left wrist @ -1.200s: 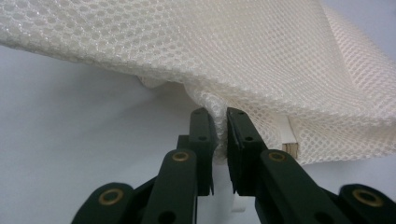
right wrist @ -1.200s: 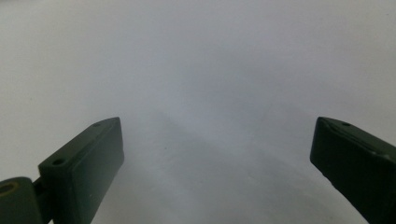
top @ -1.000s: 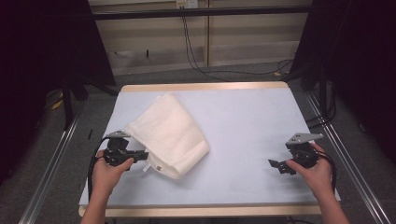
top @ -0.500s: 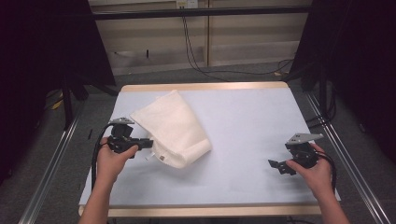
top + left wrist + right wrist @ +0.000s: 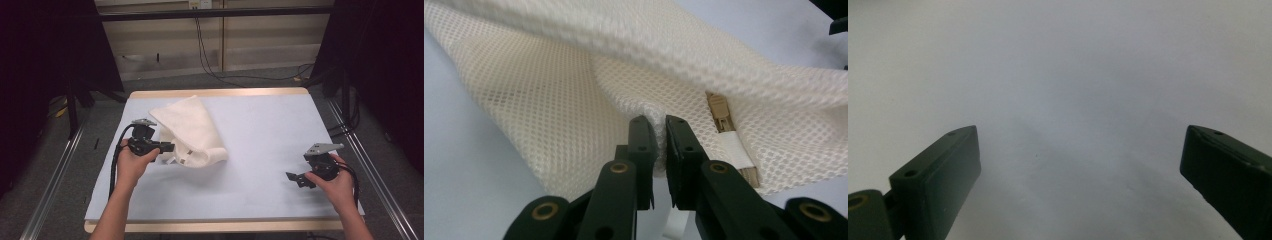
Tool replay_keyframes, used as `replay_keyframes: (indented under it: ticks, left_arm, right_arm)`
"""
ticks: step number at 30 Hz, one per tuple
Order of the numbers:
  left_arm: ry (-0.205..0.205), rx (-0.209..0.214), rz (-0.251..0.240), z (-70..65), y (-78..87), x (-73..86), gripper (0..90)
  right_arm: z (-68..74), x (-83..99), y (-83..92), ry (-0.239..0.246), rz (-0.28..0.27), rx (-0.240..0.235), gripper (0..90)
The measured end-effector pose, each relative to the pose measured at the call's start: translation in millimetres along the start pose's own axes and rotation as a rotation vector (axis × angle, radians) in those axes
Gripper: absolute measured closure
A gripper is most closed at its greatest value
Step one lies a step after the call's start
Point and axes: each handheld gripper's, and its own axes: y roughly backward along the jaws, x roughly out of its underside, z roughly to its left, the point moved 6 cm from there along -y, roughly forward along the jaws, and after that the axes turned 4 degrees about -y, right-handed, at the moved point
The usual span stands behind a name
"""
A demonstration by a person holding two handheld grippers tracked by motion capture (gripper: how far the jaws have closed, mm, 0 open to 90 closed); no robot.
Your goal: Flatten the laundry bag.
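Observation:
A cream mesh bag [image 5: 192, 130] lies on the left half of the pale table [image 5: 265, 125]. In the left gripper view its netted fabric [image 5: 549, 100] hangs in folds, and a tan zipper pull [image 5: 720, 112] with a white strip shows at the right. My left gripper [image 5: 167, 147] [image 5: 660, 131] is shut on a pinched fold of the bag's near left edge and holds it lifted. Near the table's right front stands my right gripper [image 5: 295, 177] [image 5: 1078, 165], jaws wide open over bare table with nothing between them.
Black cables [image 5: 210, 55] hang on the wall behind the table. Metal rails [image 5: 55, 175] run along both sides of it. A dark curtain [image 5: 380, 60] stands at the right. The table's wooden front edge [image 5: 215, 226] runs between the person's forearms.
My left gripper has moved away from the person and a little up, and it has dragged the bag's near edge along. The right gripper has stayed where it was.

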Motion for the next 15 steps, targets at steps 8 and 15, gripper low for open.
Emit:
replay_keyframes:
  ticks: [8,15]
  left_arm:
    - [0.007,0.021,-0.006,-4.5,-15.7,-9.7,82.5]
    - [-0.016,0.03,-0.011,-15.9,-31.9,-23.1,82.4]
  right_arm:
    - [0.6,-0.1,-1.2,0.007,-0.003,-0.004,2.4]
    - [2.2,-0.2,-1.5,0.011,0.0,-0.007,2.3]
